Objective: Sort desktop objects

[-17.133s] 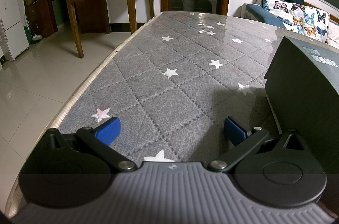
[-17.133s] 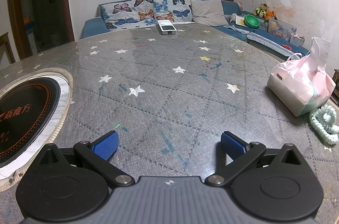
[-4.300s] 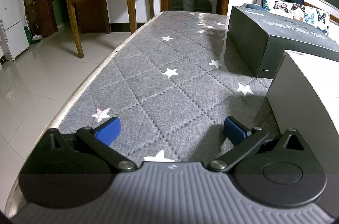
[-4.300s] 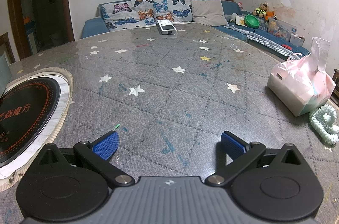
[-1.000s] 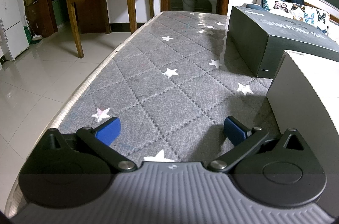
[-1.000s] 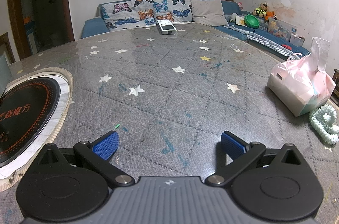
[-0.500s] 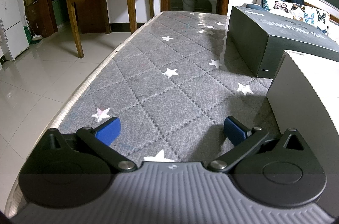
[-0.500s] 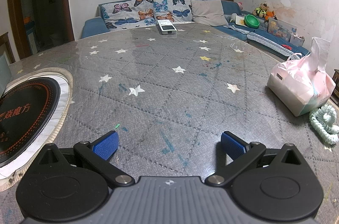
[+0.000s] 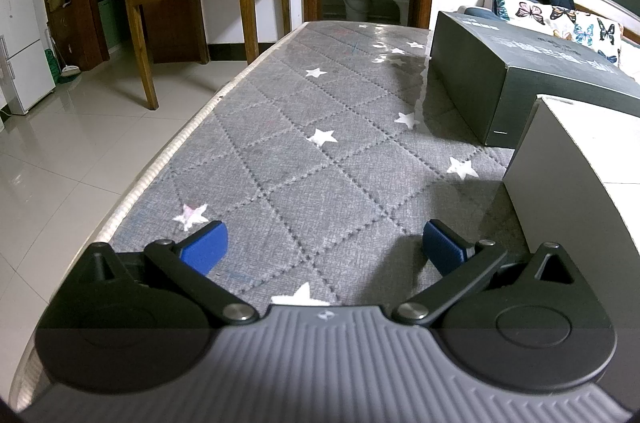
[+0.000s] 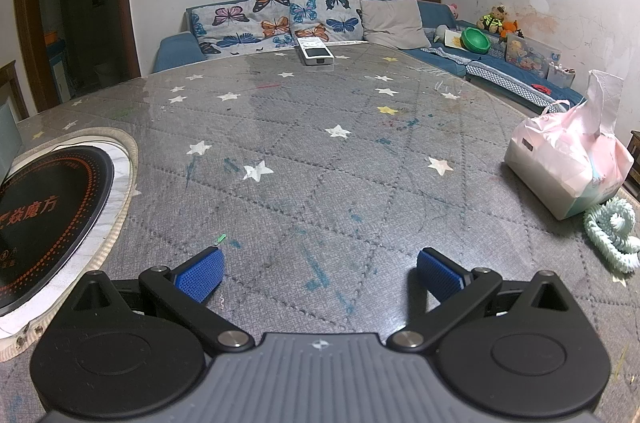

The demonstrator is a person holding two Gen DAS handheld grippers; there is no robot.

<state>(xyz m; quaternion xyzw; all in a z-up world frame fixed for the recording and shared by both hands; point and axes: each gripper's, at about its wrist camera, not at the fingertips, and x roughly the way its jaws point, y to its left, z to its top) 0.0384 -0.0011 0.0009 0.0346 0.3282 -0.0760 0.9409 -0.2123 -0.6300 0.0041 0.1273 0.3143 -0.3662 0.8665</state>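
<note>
Gaping empty, left claw (image 9: pixel 323 247) and right claw (image 10: pixel 318 269); white box (image 9: pixel 576 183) seemingly cropped.

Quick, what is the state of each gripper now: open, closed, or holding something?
Left gripper: open, holding nothing.
Right gripper: open, holding nothing.

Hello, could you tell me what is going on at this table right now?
A person is set to sort things on the star-patterned table with two handheld grippers, but nothing is held. The left gripper and right gripper both rest low, open and empty. A dark box and a white box sit beside the left one. A tissue pack, a pale green coil and a remote lie untouched.
</note>
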